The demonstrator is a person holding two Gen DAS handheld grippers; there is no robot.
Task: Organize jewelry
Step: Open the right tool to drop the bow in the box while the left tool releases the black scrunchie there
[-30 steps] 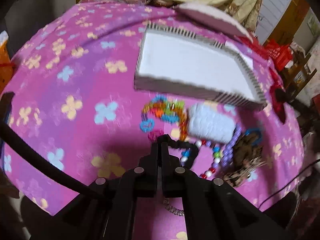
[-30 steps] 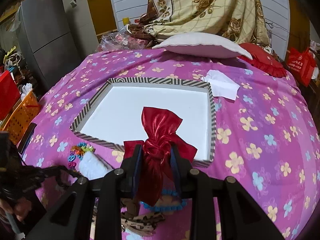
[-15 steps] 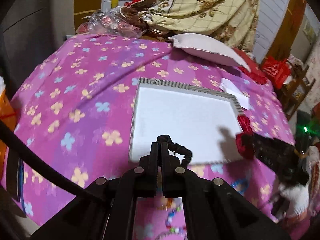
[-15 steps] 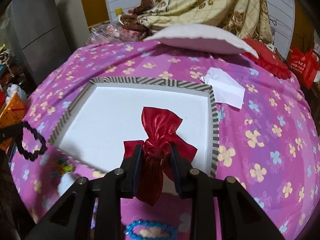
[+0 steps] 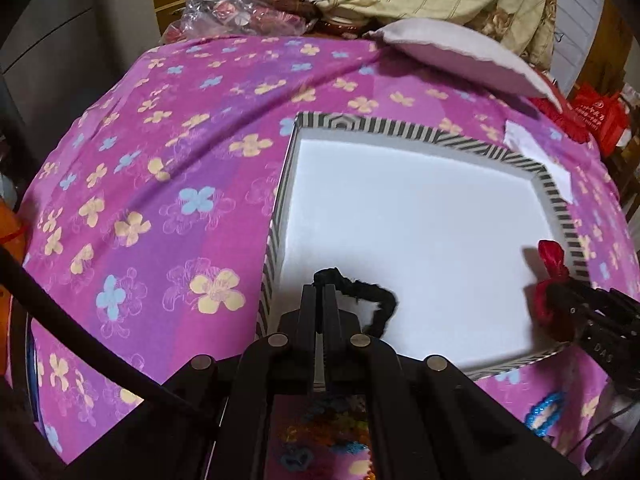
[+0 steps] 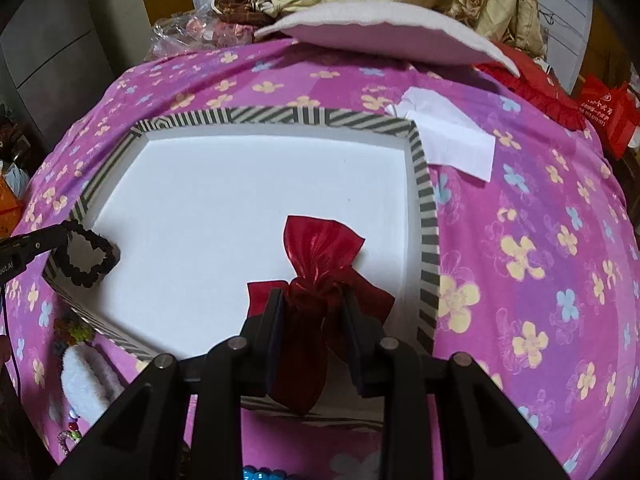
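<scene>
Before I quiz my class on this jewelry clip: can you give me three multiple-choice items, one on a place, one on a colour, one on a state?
1. Where is the white paper sheet?
A. on the cloth beside the box
B. inside the box
C. under the pillow

2. What colour is the pouch in the right gripper?
A. blue
B. red
C. green

3. What is the box's floor like?
A. heaped with beads
B. lidded
C. bare white

Key: 1 A, the white paper sheet lies outside the box. 2 B, the pouch in the right gripper is shiny red. 3 C, nothing rests on it.
</scene>
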